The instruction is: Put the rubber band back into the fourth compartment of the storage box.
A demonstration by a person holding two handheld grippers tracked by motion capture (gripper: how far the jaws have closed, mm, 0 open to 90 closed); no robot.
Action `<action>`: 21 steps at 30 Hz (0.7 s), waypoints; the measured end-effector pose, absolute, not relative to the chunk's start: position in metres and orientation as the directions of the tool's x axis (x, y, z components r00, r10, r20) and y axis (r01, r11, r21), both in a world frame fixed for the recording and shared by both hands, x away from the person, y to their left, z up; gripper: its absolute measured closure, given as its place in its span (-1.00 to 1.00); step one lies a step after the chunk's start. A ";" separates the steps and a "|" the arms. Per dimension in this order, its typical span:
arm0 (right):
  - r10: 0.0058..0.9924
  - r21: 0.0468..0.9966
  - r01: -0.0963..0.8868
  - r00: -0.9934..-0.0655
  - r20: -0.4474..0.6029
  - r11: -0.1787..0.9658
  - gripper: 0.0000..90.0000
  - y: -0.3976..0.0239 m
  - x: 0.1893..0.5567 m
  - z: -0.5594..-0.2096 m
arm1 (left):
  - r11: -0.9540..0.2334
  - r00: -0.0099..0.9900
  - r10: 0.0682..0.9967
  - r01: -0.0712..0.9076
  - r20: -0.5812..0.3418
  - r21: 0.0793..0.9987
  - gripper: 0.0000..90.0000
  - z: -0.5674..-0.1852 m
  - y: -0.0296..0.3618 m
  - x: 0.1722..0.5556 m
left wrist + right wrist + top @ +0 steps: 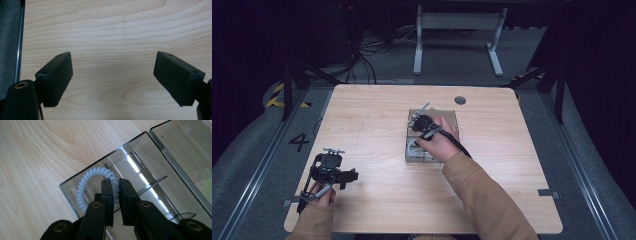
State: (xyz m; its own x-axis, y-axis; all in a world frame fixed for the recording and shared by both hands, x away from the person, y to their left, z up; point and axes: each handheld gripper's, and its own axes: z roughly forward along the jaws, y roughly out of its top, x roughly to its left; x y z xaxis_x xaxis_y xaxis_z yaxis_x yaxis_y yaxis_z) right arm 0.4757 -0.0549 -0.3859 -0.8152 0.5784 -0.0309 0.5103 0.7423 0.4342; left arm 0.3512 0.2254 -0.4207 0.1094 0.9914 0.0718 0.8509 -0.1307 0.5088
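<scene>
Clear plastic organizer box [140,162] on the wooden table [377,120] holds a white spiral hair tie [86,185] in its end compartment. Right gripper [115,183] jaws nearly closed, pinching the coil. Left gripper [113,75] wide open, empty.

A pale coiled hair tie [86,185] lies curled in the corner compartment of a clear plastic organizer box [140,157], which sits open mid-desk [372,120].

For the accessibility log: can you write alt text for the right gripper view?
The right tongs, jaws nearly shut, reach into a clear plastic box over a white spiral hair tie lying in its corner compartment. The box sits on a light wooden table.
</scene>
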 end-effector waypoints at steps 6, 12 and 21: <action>0.583 0.432 0.514 -0.812 -0.034 0.741 0.85 -0.055 0.477 -0.389 | -0.131 0.110 0.991 0.851 0.072 0.508 -0.64 -0.421 0.226 0.351; 0.579 0.426 0.513 -0.815 -0.030 0.745 0.85 -0.054 0.477 -0.392 | -0.131 0.110 0.991 0.851 0.072 0.508 -0.64 -0.421 0.226 0.351; 0.583 0.419 0.521 -0.812 -0.026 0.744 0.85 -0.054 0.477 -0.397 | -0.131 0.110 0.991 0.851 0.072 0.508 -0.64 -0.421 0.226 0.351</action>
State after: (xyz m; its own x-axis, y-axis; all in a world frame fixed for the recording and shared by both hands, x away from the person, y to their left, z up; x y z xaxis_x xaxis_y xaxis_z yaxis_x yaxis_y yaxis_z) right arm 0.4773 -0.0540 -0.3971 -0.8119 0.5832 -0.0262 0.5209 0.7439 0.4186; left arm 0.3513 0.2256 -0.4207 0.1100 0.9913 0.0722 0.8511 -0.1315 0.5082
